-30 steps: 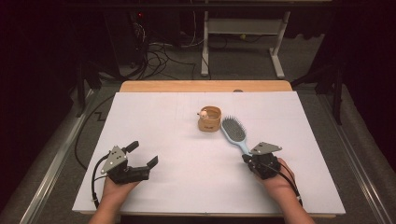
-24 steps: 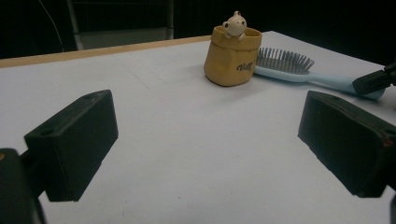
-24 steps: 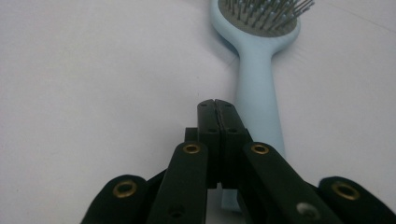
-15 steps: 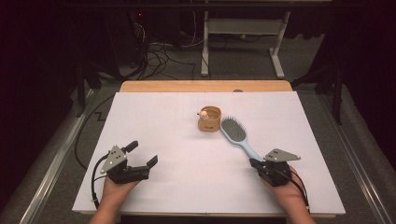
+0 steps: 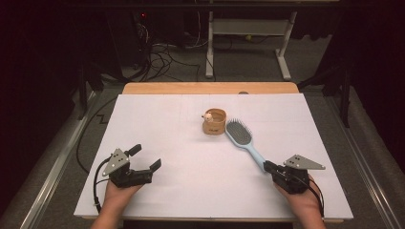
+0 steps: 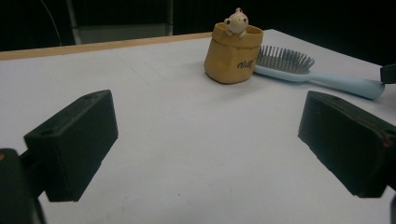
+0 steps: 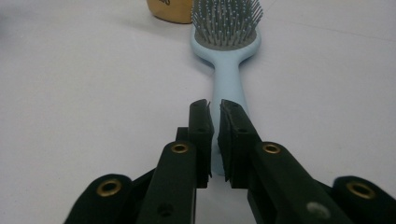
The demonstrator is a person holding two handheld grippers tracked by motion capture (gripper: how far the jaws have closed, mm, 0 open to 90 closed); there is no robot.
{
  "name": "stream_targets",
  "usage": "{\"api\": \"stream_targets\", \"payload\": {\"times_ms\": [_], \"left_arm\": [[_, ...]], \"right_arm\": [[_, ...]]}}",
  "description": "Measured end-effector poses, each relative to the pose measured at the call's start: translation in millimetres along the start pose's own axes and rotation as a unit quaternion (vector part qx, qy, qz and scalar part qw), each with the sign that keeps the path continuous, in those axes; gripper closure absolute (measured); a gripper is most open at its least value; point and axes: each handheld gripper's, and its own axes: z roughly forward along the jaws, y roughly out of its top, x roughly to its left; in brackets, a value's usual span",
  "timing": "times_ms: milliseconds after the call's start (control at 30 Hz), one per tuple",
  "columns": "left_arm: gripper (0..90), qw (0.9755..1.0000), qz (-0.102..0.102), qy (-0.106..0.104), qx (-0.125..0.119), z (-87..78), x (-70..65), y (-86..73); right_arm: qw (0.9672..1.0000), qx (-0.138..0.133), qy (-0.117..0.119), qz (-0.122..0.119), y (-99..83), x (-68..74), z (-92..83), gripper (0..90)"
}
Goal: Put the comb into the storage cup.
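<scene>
Two hand-held grippers sit near the surface's (image 5: pixel 157 119) near edge. The left hand-held gripper (image 5: pixel 143 160) has its jaws spread wide on nothing, with bare white surface ahead of it. The right hand-held gripper (image 7: pixel 214 122) is nearly closed, a thin slit showing, over the handle end of the blue hairbrush (image 5: pixel 244 141); grip uncertain. Beyond the brush head stands a tan pouch (image 5: pixel 214 122), just beside it.
</scene>
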Motion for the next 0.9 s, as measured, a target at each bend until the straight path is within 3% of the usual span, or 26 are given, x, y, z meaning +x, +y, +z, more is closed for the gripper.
{"api": "stream_targets", "payload": {"times_ms": [333,500,900], "left_arm": [[5.2,1.0000,-0.005,-0.004,0.007,0.8,0.4,-0.1],[5.1,1.0000,0.006,0.002,0.001,0.6,-0.3,-0.6],[5.0,1.0000,0.002,0.002,-0.004,-0.2,0.5,-0.2]], "right_arm": [[0.9999,-0.006,-0.009,0.012,-2.1,-3.8,-0.5,60.9],[0.9998,-0.009,-0.016,0.012,-1.8,-4.3,-0.3,43.9],[0.9994,-0.005,-0.034,-0.003,-2.2,-0.5,4.8,16.4]]}}
